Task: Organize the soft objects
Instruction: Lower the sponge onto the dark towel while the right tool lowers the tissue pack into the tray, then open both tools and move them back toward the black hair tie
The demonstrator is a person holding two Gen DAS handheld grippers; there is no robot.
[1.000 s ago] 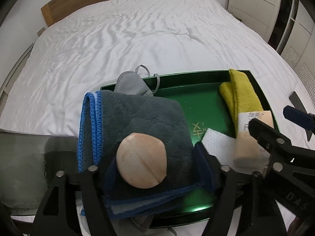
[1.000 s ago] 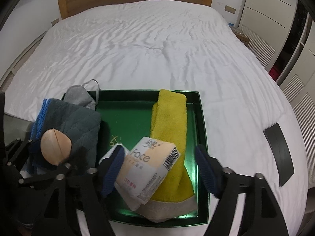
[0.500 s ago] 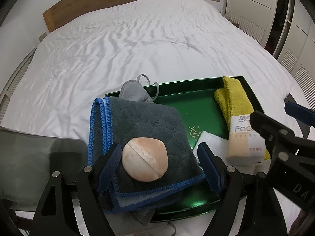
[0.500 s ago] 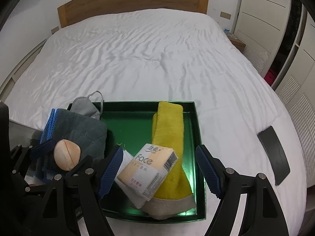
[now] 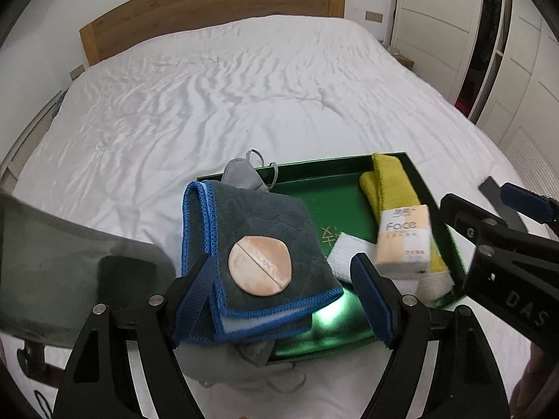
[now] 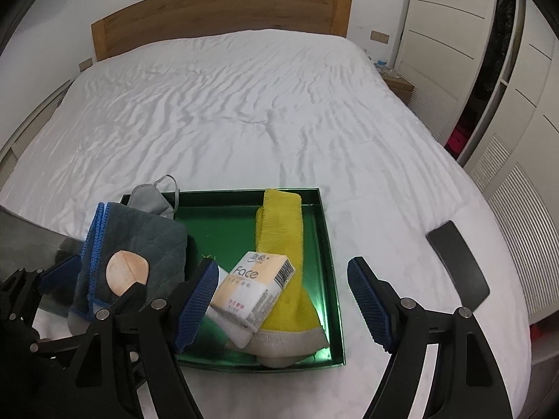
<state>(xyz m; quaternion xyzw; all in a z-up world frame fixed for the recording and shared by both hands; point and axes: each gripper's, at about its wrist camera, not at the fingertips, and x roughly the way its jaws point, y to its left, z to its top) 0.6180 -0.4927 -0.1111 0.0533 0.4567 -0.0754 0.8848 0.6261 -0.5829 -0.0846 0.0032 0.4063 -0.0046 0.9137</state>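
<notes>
A green tray lies on the white bed. A folded grey towel with blue edging rests over its left side, with a round peach powder puff on top. A grey face mask sticks out behind the towel. A yellow towel lies on the tray's right side, with a "Face" tissue pack on a white cloth. My left gripper is open and empty, above the puff. My right gripper is open and empty, above the tissue pack.
A dark flat phone-like object lies on the bed right of the tray. A grey translucent sheet lies left of the towel. A wooden headboard stands at the far end. White wardrobe doors stand at the right.
Both grippers have pulled back and up from the tray. The left gripper's fingers, close beside the puff before, now stand wide apart, and the puff stays on the towel.
</notes>
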